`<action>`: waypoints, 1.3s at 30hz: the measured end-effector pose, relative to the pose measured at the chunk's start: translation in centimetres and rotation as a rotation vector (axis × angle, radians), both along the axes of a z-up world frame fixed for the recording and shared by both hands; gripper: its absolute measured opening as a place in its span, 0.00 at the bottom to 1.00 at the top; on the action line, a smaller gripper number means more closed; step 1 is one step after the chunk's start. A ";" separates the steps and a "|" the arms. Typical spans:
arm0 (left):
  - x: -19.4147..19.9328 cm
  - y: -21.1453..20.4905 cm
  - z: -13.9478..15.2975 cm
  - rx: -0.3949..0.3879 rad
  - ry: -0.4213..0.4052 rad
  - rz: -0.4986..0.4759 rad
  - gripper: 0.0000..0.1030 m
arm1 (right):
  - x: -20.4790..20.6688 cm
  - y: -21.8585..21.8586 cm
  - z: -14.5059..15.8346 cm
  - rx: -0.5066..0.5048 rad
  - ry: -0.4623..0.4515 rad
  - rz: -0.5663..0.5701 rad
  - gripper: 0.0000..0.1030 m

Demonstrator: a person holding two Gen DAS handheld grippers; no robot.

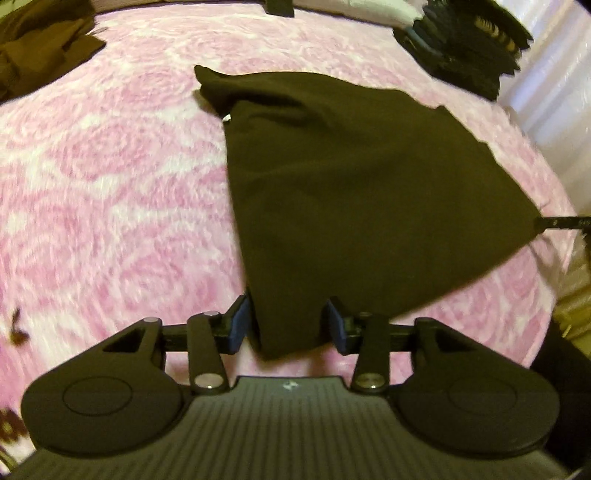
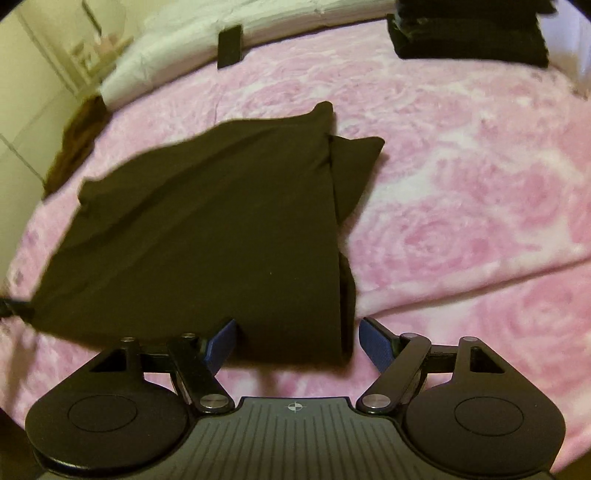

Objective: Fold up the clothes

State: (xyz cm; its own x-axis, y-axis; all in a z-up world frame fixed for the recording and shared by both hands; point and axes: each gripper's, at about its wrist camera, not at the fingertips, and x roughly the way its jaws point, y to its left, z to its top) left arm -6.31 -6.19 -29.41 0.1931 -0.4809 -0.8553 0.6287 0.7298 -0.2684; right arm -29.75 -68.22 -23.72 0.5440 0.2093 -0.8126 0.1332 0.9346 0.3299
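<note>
The dark garment point(image 1: 354, 192) lies folded on the pink bed point(image 1: 110, 166). The left claw point(image 1: 290, 326) stands apart around its near corner, unpressed; the right claw point(image 2: 297, 345) gapes wide around the other corner.

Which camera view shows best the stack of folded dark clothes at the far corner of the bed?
The right wrist view: the stack of folded dark clothes appears square and nearly whole there. In the left wrist view the stack sits at the distorted edge, skewed and partly cut off.
</note>
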 end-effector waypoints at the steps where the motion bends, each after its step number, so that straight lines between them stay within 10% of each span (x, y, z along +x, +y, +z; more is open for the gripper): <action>1: -0.4 0.2 0.1 -0.012 -0.002 0.006 0.26 | -0.2 -0.3 -0.3 0.031 -0.022 -0.010 0.70; 7: -2.3 0.8 -0.2 -0.057 -0.067 -0.007 0.03 | -2.2 -1.6 -0.8 0.127 -0.142 -0.059 0.17; 15: -6.1 2.6 1.4 -0.127 -0.240 -0.049 0.01 | -3.2 -3.2 0.7 0.123 -0.194 0.020 0.04; 24: -11.5 2.6 -1.1 -0.017 -0.280 0.013 0.07 | -6.2 -2.8 -1.7 -0.002 -0.235 0.063 0.12; 26: -12.6 2.2 0.3 0.090 -0.364 0.001 0.20 | -7.3 -1.7 -0.4 -0.122 -0.277 0.080 0.70; 27: -13.8 1.8 0.8 0.164 -0.449 -0.042 0.22 | -8.0 -1.1 0.3 -0.196 -0.301 0.091 0.75; 32: -19.8 -2.1 0.5 0.374 -0.754 -0.363 0.34 | -11.2 3.2 1.1 -0.399 -0.386 0.356 0.75; 39: -20.5 -7.1 -3.9 0.496 -0.884 -0.602 0.40 | -9.5 10.1 -3.5 -0.882 -0.330 0.764 0.63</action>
State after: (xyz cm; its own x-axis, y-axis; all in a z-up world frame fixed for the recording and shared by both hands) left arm -26.78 -13.31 -33.28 0.6679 -0.3493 -0.6572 0.7327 0.1534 0.6631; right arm -39.30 -58.09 -27.18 0.7300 0.0110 -0.6834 -0.5208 0.6565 -0.5457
